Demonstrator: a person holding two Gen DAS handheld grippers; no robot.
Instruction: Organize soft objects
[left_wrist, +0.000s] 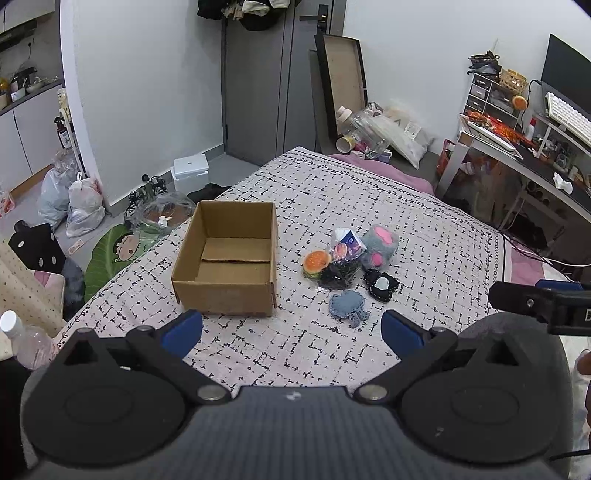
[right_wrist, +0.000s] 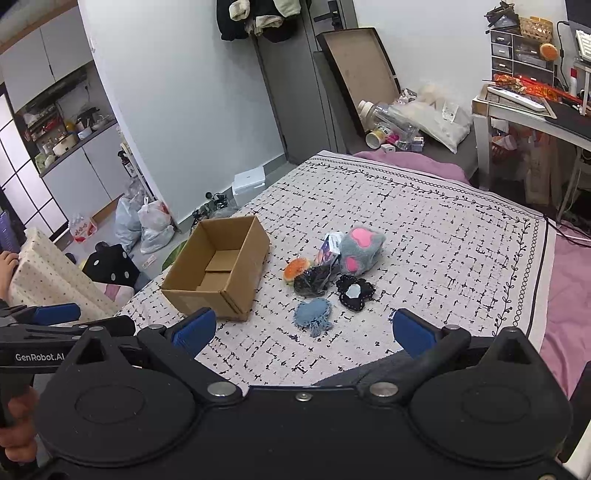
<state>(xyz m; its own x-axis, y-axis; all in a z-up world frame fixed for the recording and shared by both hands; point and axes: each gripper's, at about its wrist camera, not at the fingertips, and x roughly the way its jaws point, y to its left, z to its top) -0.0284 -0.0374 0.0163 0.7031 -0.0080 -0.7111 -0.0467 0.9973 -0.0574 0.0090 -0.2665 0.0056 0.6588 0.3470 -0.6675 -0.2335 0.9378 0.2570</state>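
Left wrist view: the left claw (left_wrist: 291, 328) gapes wide, empty; the box (left_wrist: 227, 258) sits ahead-left, the toys (left_wrist: 347, 266) ahead-right.

Right wrist view: the right claw (right_wrist: 304, 330) is wide, empty, with the toys (right_wrist: 332, 273) just ahead. Clustered, they risk a double grab.

An open cardboard box (left_wrist: 225, 258) sits upright and empty left of centre in the frame, flaps folded flat inside. Just right of it is a little heap: a burger-shaped squishy (left_wrist: 316, 261) touching a crinkly black bag (left_wrist: 338, 275), a tissue pack (left_wrist: 347, 240) leaning on a grey plush paw with pink pads (left_wrist: 379, 245). Below those lie a black lacy pad (left_wrist: 380, 284) and, nearest the camera, a blue knitted piece (left_wrist: 348, 305), both flat.
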